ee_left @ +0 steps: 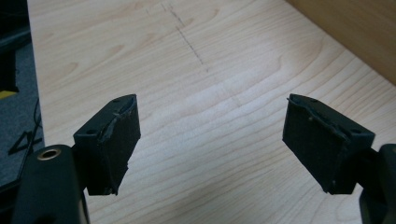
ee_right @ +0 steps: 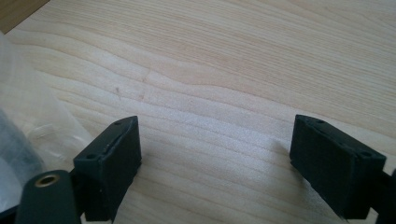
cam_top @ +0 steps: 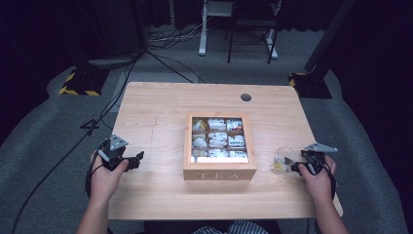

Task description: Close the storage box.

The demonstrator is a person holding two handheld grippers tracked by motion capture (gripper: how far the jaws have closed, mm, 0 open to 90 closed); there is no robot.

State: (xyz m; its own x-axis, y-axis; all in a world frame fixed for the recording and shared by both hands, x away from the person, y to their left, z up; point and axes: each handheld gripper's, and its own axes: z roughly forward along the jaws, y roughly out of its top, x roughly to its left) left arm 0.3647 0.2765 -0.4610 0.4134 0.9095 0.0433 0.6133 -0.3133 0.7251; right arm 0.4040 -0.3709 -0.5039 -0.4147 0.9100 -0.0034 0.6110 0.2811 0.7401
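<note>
the high view looks forward and down over my whole table (cam_top: 146, 195). my two gripper views sit close above that same wood, each looking along its own jaws.

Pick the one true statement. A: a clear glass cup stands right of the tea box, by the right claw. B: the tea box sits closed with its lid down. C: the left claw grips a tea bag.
A: the clear glass cup stands right of the tea box, just beside the right claw.
</note>
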